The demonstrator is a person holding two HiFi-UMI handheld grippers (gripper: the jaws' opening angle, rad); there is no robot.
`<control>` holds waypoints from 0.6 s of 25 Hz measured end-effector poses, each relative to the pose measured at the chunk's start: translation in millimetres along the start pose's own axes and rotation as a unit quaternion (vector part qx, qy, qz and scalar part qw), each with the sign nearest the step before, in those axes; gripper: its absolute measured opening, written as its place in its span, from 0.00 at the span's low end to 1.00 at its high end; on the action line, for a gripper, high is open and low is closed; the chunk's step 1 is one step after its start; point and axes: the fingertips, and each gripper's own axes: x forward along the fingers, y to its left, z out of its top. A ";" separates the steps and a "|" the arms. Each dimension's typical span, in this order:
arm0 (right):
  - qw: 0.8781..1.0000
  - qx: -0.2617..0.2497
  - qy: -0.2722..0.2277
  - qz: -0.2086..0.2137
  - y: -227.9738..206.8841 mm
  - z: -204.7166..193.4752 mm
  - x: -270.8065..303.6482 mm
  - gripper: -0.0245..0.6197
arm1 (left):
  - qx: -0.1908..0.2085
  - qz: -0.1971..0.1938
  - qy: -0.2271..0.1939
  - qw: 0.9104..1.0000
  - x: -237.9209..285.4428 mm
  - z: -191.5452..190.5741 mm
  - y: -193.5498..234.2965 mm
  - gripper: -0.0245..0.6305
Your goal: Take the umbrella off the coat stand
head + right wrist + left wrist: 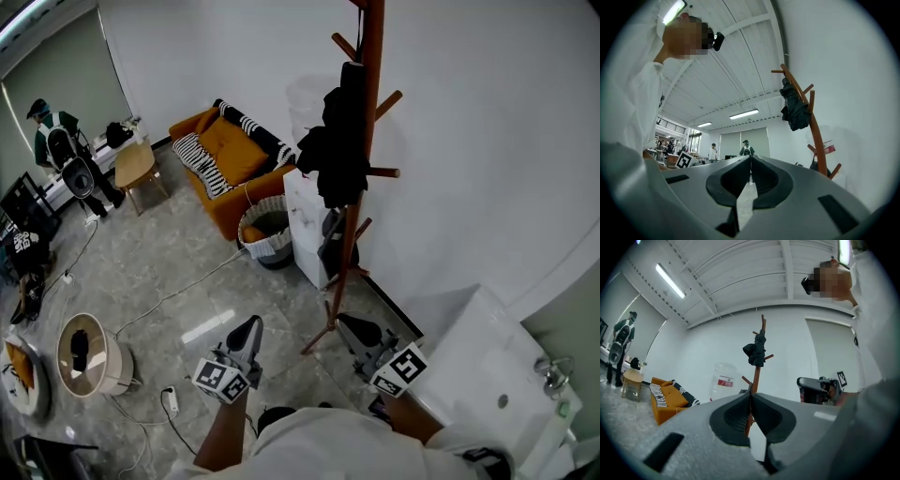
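Black folded fabric umbrella (342,141) hangs from a high peg of the reddish-brown wooden coat stand (351,246), probably out of reach yet, so the left gripper (249,328) and right gripper (352,326) point toward it pinched closed, empty.

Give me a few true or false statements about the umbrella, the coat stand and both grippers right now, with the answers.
1. The black umbrella hangs on the coat stand. True.
2. The right gripper grips the umbrella. False: its jaws are shut on nothing, short of the stand.
3. The left gripper has its jaws together. True.
4. The sofa is blue. False: it is orange.
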 end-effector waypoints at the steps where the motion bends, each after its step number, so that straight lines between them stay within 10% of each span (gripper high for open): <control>1: 1.000 -0.004 -0.006 -0.005 -3.0 5.0 0.5 0.06 | 0.003 -0.006 0.002 1.000 3.8 4.1 3.8 0.06; 15: 0.987 -0.088 -0.048 -0.128 -45.8 83.6 77.7 0.06 | 0.026 -0.169 0.013 0.985 85.0 56.3 81.9 0.06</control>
